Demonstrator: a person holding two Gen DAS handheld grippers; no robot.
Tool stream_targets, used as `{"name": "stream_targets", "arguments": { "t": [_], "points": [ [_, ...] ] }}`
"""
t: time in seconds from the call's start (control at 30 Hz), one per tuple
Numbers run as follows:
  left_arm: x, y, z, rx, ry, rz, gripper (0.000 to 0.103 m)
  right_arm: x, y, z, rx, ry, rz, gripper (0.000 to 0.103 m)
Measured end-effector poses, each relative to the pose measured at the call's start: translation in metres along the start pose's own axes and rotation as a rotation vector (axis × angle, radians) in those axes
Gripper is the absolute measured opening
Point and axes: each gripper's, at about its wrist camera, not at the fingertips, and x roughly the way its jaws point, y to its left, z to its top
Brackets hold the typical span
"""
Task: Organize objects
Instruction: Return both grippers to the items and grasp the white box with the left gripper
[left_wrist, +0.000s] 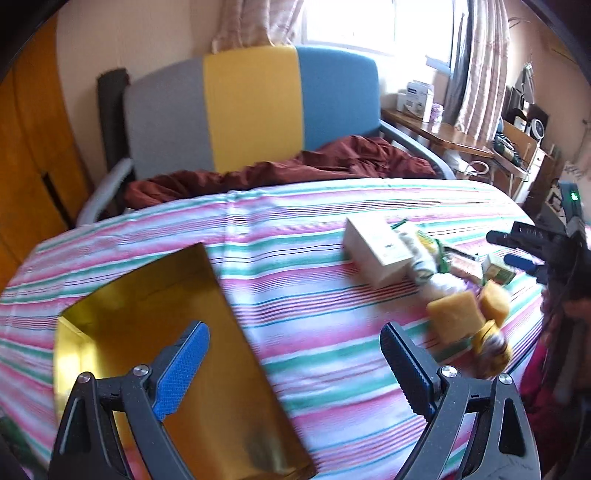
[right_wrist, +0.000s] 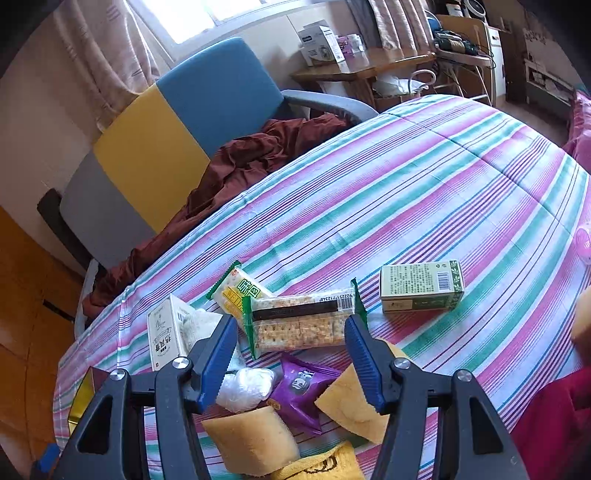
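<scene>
My left gripper (left_wrist: 295, 350) is open and empty above the striped bed, beside an open gold box (left_wrist: 155, 332) at the lower left. A pile of snacks lies to its right: a white box (left_wrist: 376, 247), yellow cakes (left_wrist: 458, 314). My right gripper (right_wrist: 291, 336) is open and empty, its fingers on either side of a clear cracker packet (right_wrist: 303, 321), just above it. Around it lie a green-yellow packet (right_wrist: 240, 291), a white box (right_wrist: 168, 332), a purple packet (right_wrist: 303, 387), yellow cakes (right_wrist: 251, 439) and a green box (right_wrist: 421, 290). The right gripper also shows at the right edge of the left wrist view (left_wrist: 517, 247).
A striped bedspread (right_wrist: 424, 184) covers the bed. Behind it stands a chair with a grey, yellow and blue back (left_wrist: 251, 107) and a dark red cloth (left_wrist: 295, 166) on its seat. A wooden desk (right_wrist: 362, 70) with boxes stands by the window.
</scene>
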Motion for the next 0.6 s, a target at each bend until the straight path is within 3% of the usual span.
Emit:
{"name": "stream_targets", "arguments": {
  "t": [0.47,0.6],
  "points": [
    [0.124,-0.061,0.085,-0.081,0.154,-0.108,0.096,0.005,0.0,-0.001,0.017,0.04,0.067,0.061],
    [0.162,-0.068,0.098,-0.121,0.216,-0.096,0.096,0.006,-0.002,-0.001,0.029,0.049,0.091,0.064]
  ]
}}
